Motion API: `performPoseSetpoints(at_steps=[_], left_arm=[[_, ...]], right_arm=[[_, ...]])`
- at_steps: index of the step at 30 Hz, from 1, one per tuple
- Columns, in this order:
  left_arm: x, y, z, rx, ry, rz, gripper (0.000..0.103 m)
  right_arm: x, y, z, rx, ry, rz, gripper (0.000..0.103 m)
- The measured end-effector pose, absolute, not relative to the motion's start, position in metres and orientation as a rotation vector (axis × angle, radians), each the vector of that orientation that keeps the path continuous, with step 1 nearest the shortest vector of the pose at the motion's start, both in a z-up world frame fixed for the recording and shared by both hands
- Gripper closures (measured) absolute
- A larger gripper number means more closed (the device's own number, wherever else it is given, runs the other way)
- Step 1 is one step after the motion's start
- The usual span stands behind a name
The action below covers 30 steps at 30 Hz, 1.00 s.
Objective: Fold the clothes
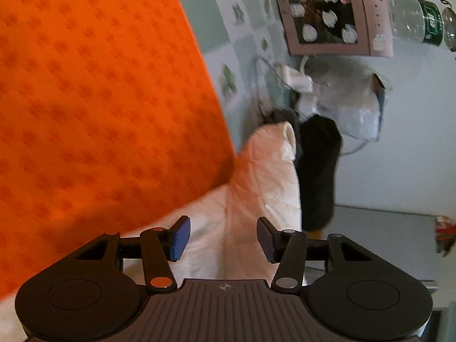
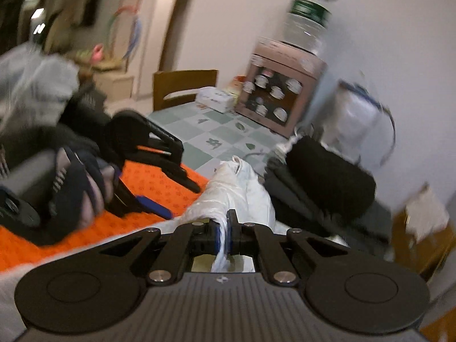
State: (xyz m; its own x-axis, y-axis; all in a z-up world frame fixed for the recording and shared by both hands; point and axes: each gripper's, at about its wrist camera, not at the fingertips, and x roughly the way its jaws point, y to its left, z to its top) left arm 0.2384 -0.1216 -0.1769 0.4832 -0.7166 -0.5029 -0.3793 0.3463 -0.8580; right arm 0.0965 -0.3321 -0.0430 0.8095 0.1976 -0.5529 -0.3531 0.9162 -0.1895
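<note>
A white quilted garment [image 1: 256, 176] lies on the table beside an orange patterned cloth [image 1: 99, 99]. My left gripper [image 1: 223, 238] hovers just above the white garment, jaws open, nothing between the blue pads [image 1: 179, 238]. In the right wrist view my right gripper [image 2: 225, 238] is shut on a bunched edge of the white garment [image 2: 236, 193], lifting it. The left gripper [image 2: 148, 199] shows there too, held by a gloved hand [image 2: 82, 188] over the orange cloth [image 2: 159, 188]. A dark rolled garment [image 2: 330, 176] lies right of the white one.
A pink box with cup pictures [image 1: 327, 14] and a water bottle [image 1: 413, 20] stand at the far end of the checked tablecloth [image 2: 216, 131]. A plastic bag [image 1: 350, 99], a white power strip [image 1: 296, 78], a tissue box [image 2: 216, 98] and a wooden chair [image 2: 182, 85] are nearby.
</note>
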Motion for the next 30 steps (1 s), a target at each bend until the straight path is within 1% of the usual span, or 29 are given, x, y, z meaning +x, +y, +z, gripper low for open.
performPoseSetpoints(at_steps=[3,7,14,16,18,20,24,30], left_arm=[[0.237,-0.135,-0.178,-1.303,1.146,-0.328,0.049],[0.222,-0.149,-0.193,-1.439,1.213,-0.336,0.049],[0.218,-0.163,-0.201,-1.615,1.195,-0.293,0.049],[0.22,-0.164,-0.203,-1.676,1.183,-0.273,0.06],[0.224,-0.166,-0.204,-1.724,1.165,-0.274,0.077],[0.229,-0.169,-0.204,-1.743,1.149,-0.289,0.085],[0.239,-0.17,-0.204,-1.802,1.11,-0.276,0.091],[0.25,-0.168,-0.198,-1.836,1.056,-0.322,0.092]], right_arm=[[0.09,-0.352,-0.037,-0.163,0.573,0.266,0.098],[0.085,-0.371,-0.033,-0.044,0.58,0.237,0.098],[0.082,-0.383,-0.034,0.135,0.588,0.215,0.098],[0.081,-0.387,-0.035,0.177,0.59,0.202,0.098],[0.082,-0.393,-0.037,0.222,0.594,0.187,0.097],[0.083,-0.398,-0.038,0.257,0.596,0.17,0.097],[0.08,-0.407,-0.042,0.305,0.604,0.14,0.098],[0.078,-0.409,-0.053,0.348,0.64,0.139,0.098]])
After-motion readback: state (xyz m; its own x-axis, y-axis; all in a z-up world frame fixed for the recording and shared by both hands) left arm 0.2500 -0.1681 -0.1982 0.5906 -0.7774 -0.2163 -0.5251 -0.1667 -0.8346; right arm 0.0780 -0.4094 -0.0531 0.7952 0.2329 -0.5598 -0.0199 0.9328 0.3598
